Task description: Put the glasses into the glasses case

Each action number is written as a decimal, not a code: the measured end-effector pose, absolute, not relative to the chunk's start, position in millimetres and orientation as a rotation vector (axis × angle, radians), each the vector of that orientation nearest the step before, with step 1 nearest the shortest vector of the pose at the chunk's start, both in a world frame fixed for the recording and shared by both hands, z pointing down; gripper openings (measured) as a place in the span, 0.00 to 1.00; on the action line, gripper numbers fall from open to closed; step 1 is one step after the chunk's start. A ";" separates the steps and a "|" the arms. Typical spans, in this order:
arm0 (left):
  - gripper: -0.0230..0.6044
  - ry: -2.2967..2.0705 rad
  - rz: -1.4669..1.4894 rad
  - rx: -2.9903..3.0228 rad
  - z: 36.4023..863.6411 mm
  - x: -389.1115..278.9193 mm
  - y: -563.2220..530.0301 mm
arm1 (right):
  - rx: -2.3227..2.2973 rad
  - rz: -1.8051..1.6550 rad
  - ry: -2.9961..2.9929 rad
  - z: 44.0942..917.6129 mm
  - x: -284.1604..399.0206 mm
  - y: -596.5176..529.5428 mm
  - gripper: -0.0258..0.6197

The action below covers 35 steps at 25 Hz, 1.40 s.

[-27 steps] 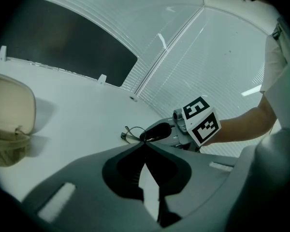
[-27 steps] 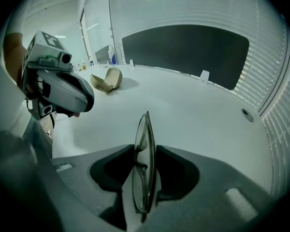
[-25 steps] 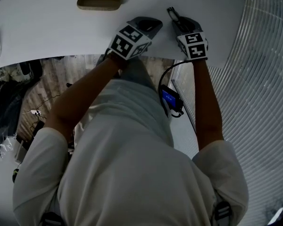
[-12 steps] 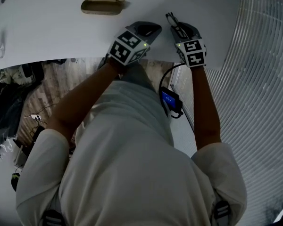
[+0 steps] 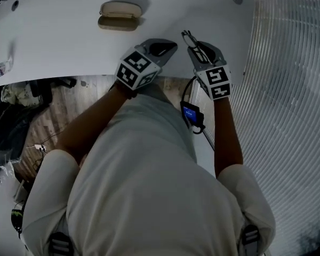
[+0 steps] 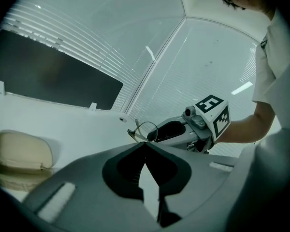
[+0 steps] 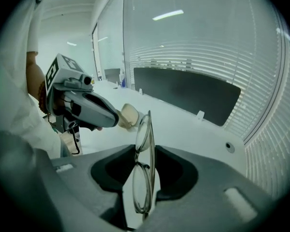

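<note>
The right hand-held gripper is clamped on the glasses, which stand on edge between its jaws, lenses one above the other, near the counter's near edge toward its right corner. Just beside it, the left hand-held gripper has its jaws together at the tips, with nothing in them. The beige glasses case lies open farther in on the counter, left of both.

No readable text; only coded square markers on left gripper, right gripper.
</note>
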<state>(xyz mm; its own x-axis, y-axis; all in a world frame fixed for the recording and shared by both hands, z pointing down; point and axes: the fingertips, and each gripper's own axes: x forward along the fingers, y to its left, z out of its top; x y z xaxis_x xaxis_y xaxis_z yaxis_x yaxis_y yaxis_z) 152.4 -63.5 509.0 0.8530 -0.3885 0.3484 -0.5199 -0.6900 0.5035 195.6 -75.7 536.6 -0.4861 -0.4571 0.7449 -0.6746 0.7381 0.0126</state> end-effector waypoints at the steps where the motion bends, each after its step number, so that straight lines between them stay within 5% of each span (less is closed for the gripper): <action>1: 0.04 -0.656 0.280 2.423 504.4 152.4 -61.5 | 0.855 0.354 -2.173 530.1 194.3 -73.7 0.24; 13: 0.04 -0.723 0.278 2.442 486.7 136.5 -62.6 | 0.786 0.300 -2.216 516.6 171.8 -77.8 0.24; 35: 0.04 -1.146 0.166 2.267 458.4 1.5 -44.0 | 0.319 0.123 -2.343 483.7 23.4 -60.6 0.24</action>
